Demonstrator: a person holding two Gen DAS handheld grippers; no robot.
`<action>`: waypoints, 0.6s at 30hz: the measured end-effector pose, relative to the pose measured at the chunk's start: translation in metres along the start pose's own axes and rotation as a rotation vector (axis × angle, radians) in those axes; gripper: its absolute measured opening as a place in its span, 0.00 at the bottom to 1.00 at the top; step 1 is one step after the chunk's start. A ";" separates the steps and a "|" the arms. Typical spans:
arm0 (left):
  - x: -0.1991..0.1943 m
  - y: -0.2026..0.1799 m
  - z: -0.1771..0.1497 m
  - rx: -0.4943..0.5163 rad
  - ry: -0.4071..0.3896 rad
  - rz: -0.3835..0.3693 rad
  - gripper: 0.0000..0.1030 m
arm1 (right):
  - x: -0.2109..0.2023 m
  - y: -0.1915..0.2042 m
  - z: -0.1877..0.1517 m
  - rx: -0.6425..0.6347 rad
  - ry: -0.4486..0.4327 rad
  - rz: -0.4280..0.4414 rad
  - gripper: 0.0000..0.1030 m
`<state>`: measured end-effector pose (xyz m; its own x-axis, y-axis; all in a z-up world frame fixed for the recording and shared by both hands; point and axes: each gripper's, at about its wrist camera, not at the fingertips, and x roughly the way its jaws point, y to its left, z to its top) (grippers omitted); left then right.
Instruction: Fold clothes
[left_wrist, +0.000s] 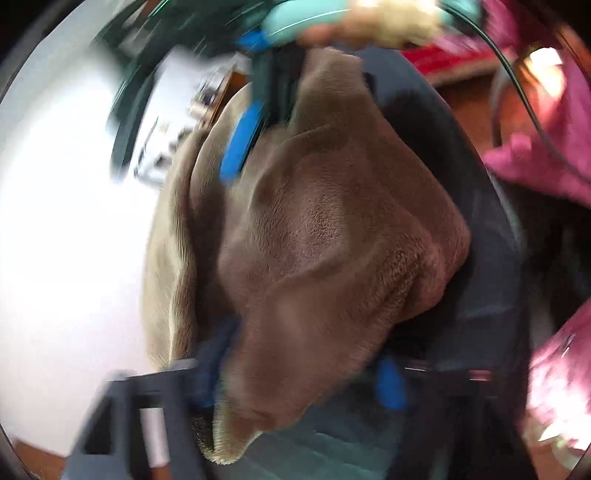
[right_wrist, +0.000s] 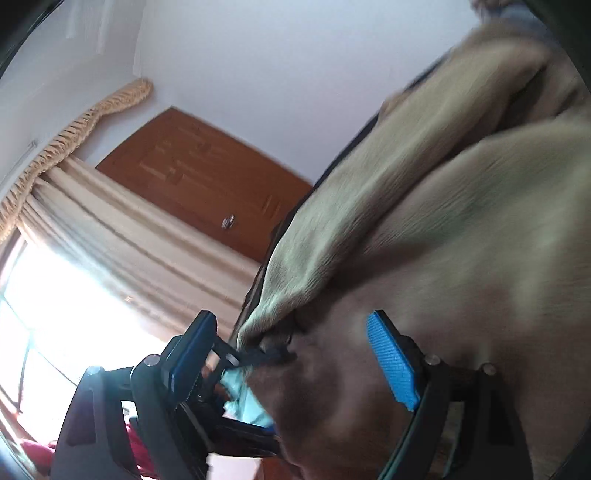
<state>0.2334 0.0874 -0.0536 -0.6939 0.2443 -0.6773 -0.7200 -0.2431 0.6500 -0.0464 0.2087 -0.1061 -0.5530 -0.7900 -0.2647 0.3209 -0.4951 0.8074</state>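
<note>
Left tool (left_wrist: 295, 376) looks clamped on the brown fleece garment (left_wrist: 325, 229), which hangs in the air, I guess to shake it out. Right tool (right_wrist: 295, 354) at 6 o'clock stands spread wide, cloth (right_wrist: 461, 229) draped between its pads, nothing pinched.

The right gripper (right_wrist: 291, 350) points up toward the ceiling, its blue-padded fingers (right_wrist: 393, 360) standing apart with a fuzzy tan garment (right_wrist: 443, 229) draped over and past them to the right. To its upper left hang beige curtains (right_wrist: 122, 236) beside a wooden door (right_wrist: 207, 177).
</note>
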 end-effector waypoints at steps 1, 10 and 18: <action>0.000 0.002 0.002 -0.028 0.006 -0.024 0.28 | -0.014 0.003 -0.001 -0.027 -0.044 -0.034 0.85; -0.038 0.054 0.004 -0.483 -0.147 -0.042 0.15 | -0.109 0.020 -0.022 -0.202 -0.319 -0.383 0.85; -0.043 0.139 -0.052 -0.817 -0.287 0.114 0.15 | -0.157 0.028 -0.043 -0.339 -0.441 -0.722 0.85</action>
<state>0.1634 -0.0060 0.0478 -0.8156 0.3776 -0.4384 -0.4925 -0.8507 0.1836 0.0820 0.3034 -0.0645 -0.9289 -0.0712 -0.3635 -0.0473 -0.9505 0.3071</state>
